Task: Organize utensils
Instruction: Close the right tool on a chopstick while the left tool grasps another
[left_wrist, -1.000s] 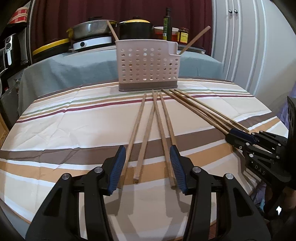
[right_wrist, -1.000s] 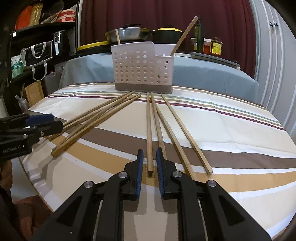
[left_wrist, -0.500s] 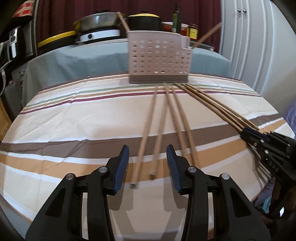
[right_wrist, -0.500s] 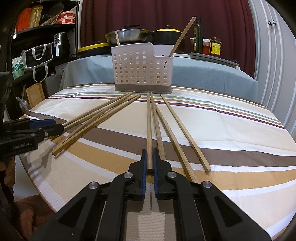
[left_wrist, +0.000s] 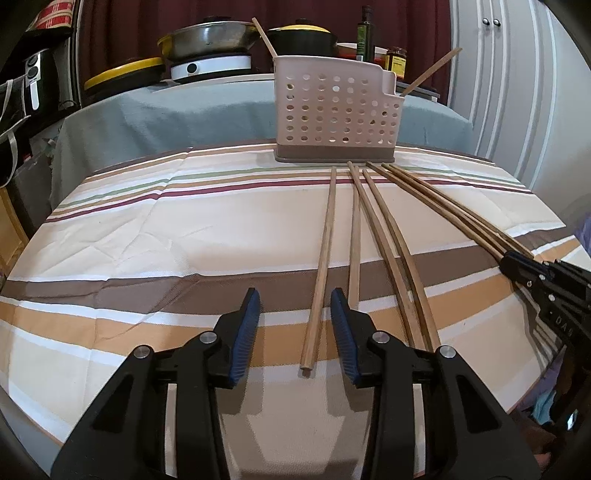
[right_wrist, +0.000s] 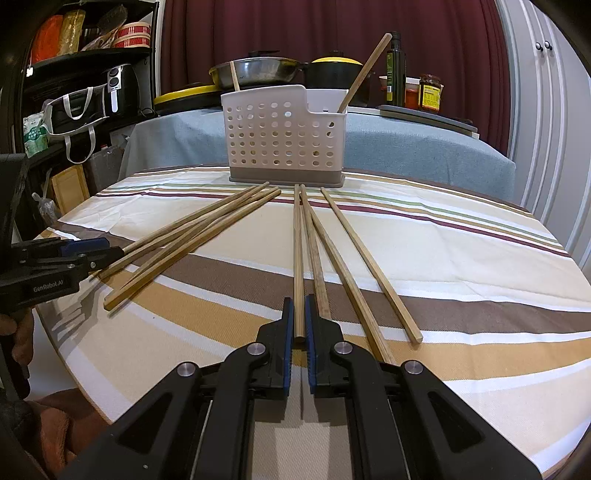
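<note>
A: Where do the chopsticks lie?

B: On the striped tabletop (right_wrist: 461, 258), in two fans. Every one runs lengthwise from the near edge toward the perforated white caddy (right_wrist: 284, 140), far tips gathered just before its grey base.

A: What are the right tongs (right_wrist: 300, 325) doing?

B: Narrowed onto the near end of one chopstick (right_wrist: 298, 258), blue pads on either side of it. Its long axis runs straight ahead from the tongs to the caddy, and it rests flat on the cloth.

A: And the left tongs (left_wrist: 294, 328)?

B: Spread wide and holding nothing. The near end of another chopstick (left_wrist: 322, 266) sits between the fingers, closer to the right-hand one and touching neither. It also points at the caddy, leaning slightly right as it goes.

A: Anything inside the caddy?

B: Two sticks stand tilted in it: one (right_wrist: 364, 72) leans right from the low compartment, and a thinner one (right_wrist: 234, 75) pokes up at the left.

A: Any writing you can read?

B: "GenRobot.AI" on the side of the left tool in the right wrist view. In the left view the right tool shows letters like "DA", partly hidden. The jar (right_wrist: 429, 93) behind has a label too small to read.
</note>
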